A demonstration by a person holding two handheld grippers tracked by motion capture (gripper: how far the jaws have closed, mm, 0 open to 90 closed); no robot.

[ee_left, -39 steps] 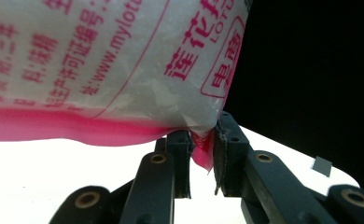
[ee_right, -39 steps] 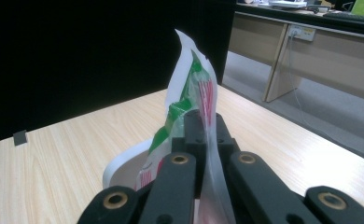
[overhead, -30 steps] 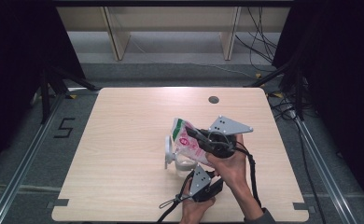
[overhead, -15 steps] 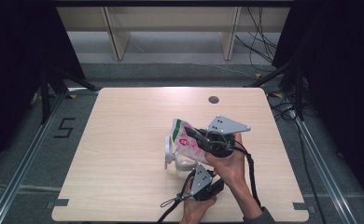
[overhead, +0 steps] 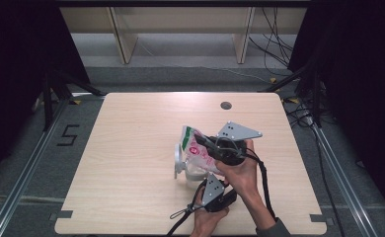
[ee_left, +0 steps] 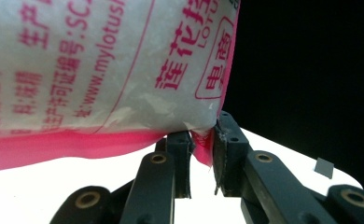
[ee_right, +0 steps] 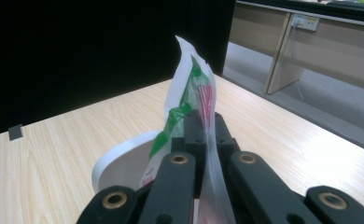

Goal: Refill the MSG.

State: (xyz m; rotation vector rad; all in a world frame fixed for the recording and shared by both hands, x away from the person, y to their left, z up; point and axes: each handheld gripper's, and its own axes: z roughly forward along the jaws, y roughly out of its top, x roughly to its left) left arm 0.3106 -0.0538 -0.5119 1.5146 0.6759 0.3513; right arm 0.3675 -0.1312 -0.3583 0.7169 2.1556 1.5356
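Note:
A white plastic bag (overhead: 194, 146) with pink and green print hangs over the table, held between both grippers. My right gripper (overhead: 208, 143) comes in from the right and is shut on the bag's upper edge; in the right gripper view its jaws (ee_right: 204, 123) clamp the thin bag (ee_right: 192, 88) edge-on. My left gripper (overhead: 204, 174) points up from below. In the left gripper view its jaws (ee_left: 202, 140) pinch the pink bottom corner of the bag (ee_left: 101, 70). A white round container (overhead: 180, 161) sits on the table just under the bag, its rim (ee_right: 117, 161) curving behind the jaws.
The light wooden table (overhead: 131, 143) has a dark round grommet (overhead: 225, 105) near its far edge. Black cables trail from both grippers toward the table's front edge. Beyond the table are a grey floor, wooden furniture legs and dark curtains at both sides.

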